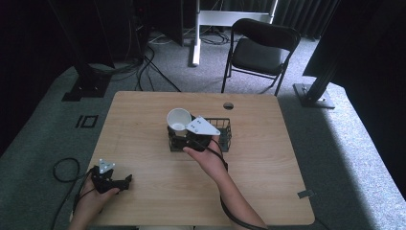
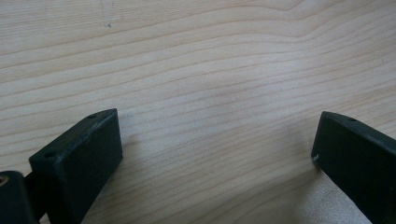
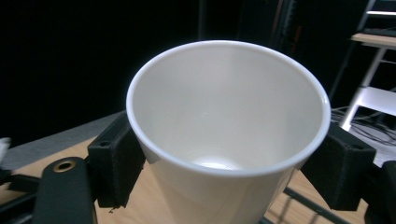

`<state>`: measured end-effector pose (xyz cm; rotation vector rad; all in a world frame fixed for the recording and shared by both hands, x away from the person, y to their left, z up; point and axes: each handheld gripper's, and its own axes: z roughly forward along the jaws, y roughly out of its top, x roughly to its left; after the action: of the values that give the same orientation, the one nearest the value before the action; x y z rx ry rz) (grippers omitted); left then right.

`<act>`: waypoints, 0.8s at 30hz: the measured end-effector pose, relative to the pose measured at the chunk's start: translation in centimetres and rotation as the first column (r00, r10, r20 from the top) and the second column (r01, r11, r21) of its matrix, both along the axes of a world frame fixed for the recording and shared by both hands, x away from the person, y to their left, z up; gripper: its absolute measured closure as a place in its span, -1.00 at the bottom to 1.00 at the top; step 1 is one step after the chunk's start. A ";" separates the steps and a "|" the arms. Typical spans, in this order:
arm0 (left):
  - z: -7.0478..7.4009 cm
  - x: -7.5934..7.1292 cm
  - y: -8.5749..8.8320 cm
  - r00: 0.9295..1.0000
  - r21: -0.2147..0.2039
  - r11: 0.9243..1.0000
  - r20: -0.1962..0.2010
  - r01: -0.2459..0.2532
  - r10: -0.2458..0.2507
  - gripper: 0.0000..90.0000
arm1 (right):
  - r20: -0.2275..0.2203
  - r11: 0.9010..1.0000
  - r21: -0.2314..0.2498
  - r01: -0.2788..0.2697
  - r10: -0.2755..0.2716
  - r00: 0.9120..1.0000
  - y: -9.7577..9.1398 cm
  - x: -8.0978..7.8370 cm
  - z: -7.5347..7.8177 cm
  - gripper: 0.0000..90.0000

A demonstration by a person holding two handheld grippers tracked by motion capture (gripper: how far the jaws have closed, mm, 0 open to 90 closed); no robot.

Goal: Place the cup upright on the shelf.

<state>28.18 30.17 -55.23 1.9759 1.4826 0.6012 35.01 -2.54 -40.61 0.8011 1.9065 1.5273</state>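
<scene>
High view: right tool [image 1: 184, 135] grips white cup [image 1: 179, 120] above basket [image 1: 225, 134]

Bare table [image 1: 143, 129] lies open left of the wire basket [image 1: 225, 132]; the basket walls block the centre.

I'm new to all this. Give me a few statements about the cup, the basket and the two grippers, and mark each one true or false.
1. The right gripper grips a white cup. True.
2. The cup is full of liquid. False: it is empty.
3. The left gripper holds a spoon. False: its fingers are open over bare table.
4. A black wire basket sits on the table. True.
5. The cup lies on its side on the table. False: it is held up, above the basket.
</scene>
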 end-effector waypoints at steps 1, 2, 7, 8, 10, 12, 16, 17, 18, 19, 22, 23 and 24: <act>0.0 0.0 0.0 1.000 0.000 1.000 0.000 0.000 0.000 -0.95 | 0.000 1.000 -0.003 0.012 -0.012 1.000 -0.1 0.2 0.0 -0.54; 0.0 0.0 0.0 1.000 0.000 1.000 -0.001 0.000 0.000 -0.95 | 0.002 1.000 -0.007 0.023 -0.023 1.000 -0.2 0.3 0.0 -0.54; 0.0 0.0 0.0 1.000 -0.001 1.000 0.001 0.000 0.000 -0.95 | 0.013 0.993 -0.015 0.114 -0.114 0.993 -1.0 1.1 -0.1 -0.54; 0.0 0.0 0.0 1.000 0.000 1.000 0.001 0.000 0.000 -0.95 | 0.010 0.990 -0.024 0.139 -0.139 0.990 -1.2 1.3 -0.2 -0.54; 0.0 0.0 0.0 1.000 -0.001 1.000 0.001 0.000 0.000 -0.95 | 0.002 0.985 -0.029 0.169 -0.169 0.986 -1.5 1.5 -0.4 -0.54; 0.0 0.0 0.0 1.000 -0.001 1.000 0.001 -0.001 0.001 -0.95 | -0.007 0.979 -0.041 0.199 -0.200 0.980 -1.8 1.9 -0.7 -0.54; 0.0 0.0 0.0 1.000 -0.001 1.000 0.002 -0.001 0.001 -0.95 | -0.029 0.967 -0.061 0.245 -0.248 0.968 -2.4 2.6 -1.4 -0.54; 0.0 0.0 0.0 1.000 -0.001 1.000 0.002 -0.001 0.001 -0.95 | -0.040 0.965 -0.061 0.257 -0.259 0.965 -2.6 2.8 -1.5 -0.54; 0.0 0.0 0.0 1.000 0.000 1.000 0.002 -0.001 0.001 -0.95 | -0.049 0.962 -0.057 0.267 -0.270 0.962 -2.8 3.1 -1.7 -0.54; 0.0 0.0 0.0 1.000 -0.002 1.000 0.002 -0.002 0.002 -0.95 | -0.060 0.960 -0.058 0.274 -0.277 0.959 -3.0 3.3 -1.9 -0.54; 0.0 0.0 0.0 1.000 -0.002 1.000 0.002 -0.002 0.002 -0.95 | -0.071 0.951 -0.072 0.300 -0.305 0.950 -3.3 3.9 -2.5 -0.54; 0.0 0.0 0.0 1.000 -0.002 1.000 0.002 -0.002 0.002 -0.95 | -0.081 0.950 -0.073 0.304 -0.309 0.948 -3.4 4.0 -2.7 -0.54; 0.0 0.0 0.0 1.000 0.000 1.000 0.000 0.000 0.000 -0.95 | -0.091 0.950 -0.071 0.305 -0.311 0.946 -3.5 4.2 -2.8 -0.54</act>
<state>28.17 30.17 -55.24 1.9757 1.4824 0.6015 39.22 -6.02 -43.46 1.1115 1.7843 1.2583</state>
